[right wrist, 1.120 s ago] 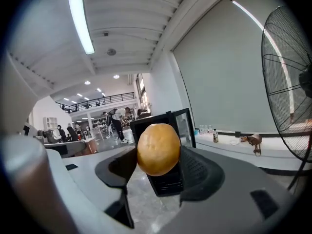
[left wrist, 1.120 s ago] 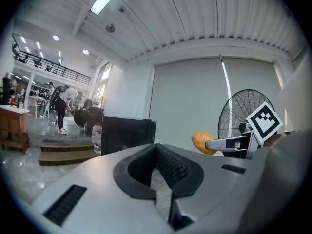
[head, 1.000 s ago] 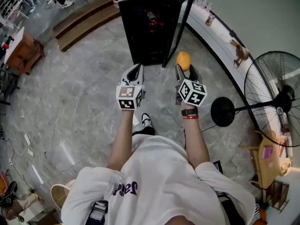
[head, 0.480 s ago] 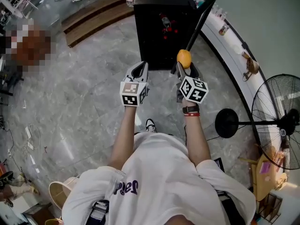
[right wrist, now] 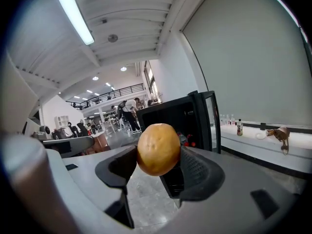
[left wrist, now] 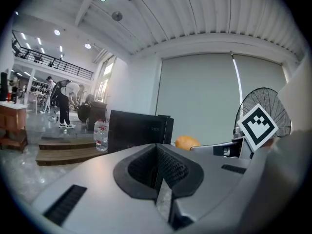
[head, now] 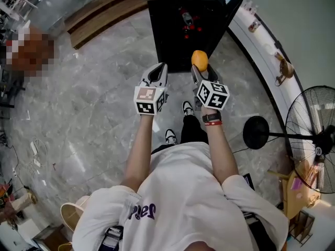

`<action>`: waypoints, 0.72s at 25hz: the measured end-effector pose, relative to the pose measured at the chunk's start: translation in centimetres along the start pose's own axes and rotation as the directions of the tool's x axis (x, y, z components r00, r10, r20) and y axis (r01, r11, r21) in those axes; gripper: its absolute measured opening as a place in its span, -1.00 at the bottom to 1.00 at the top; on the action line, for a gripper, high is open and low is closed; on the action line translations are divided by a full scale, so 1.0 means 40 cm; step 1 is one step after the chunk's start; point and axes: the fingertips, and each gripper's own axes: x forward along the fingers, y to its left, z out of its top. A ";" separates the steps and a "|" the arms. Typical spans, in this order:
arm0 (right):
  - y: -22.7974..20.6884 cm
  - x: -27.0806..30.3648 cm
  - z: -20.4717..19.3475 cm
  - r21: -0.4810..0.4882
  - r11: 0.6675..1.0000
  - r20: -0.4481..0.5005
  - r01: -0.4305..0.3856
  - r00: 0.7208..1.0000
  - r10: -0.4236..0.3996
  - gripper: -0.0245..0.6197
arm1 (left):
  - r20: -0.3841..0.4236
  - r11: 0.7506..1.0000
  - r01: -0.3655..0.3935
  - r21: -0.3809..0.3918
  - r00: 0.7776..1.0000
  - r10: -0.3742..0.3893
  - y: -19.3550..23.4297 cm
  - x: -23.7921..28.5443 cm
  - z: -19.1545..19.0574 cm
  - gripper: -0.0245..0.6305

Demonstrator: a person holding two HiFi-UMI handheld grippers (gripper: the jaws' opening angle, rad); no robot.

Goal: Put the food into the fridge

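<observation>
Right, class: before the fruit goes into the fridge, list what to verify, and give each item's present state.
1. Round orange fruit clamped between the right gripper's fingers: ok.
2. Hinged door of the tall black fridge open: ok.
3. Left gripper shut and empty, free to help: ok.
4. Fruit already inside the fridge: not ok, it is outside, in front of the opening.
5. Free shelf space for the fruit: cannot tell, the interior is dark.
</observation>
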 end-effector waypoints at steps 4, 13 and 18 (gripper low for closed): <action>-0.020 0.103 0.001 -0.024 1.000 -0.029 -0.019 0.999 0.019 -0.02 | -0.010 1.000 0.006 -0.001 1.000 -0.006 0.043 0.081 -0.024 -0.87; -0.045 0.290 -0.055 -0.039 0.996 -0.113 -0.077 0.991 0.073 -0.02 | -0.065 0.999 -0.011 -0.036 0.998 0.009 0.121 0.212 -0.111 -0.87; -0.049 0.363 -0.094 -0.040 0.994 -0.139 -0.104 0.985 0.098 -0.02 | -0.081 0.998 -0.033 -0.047 0.996 0.029 0.159 0.250 -0.154 -0.87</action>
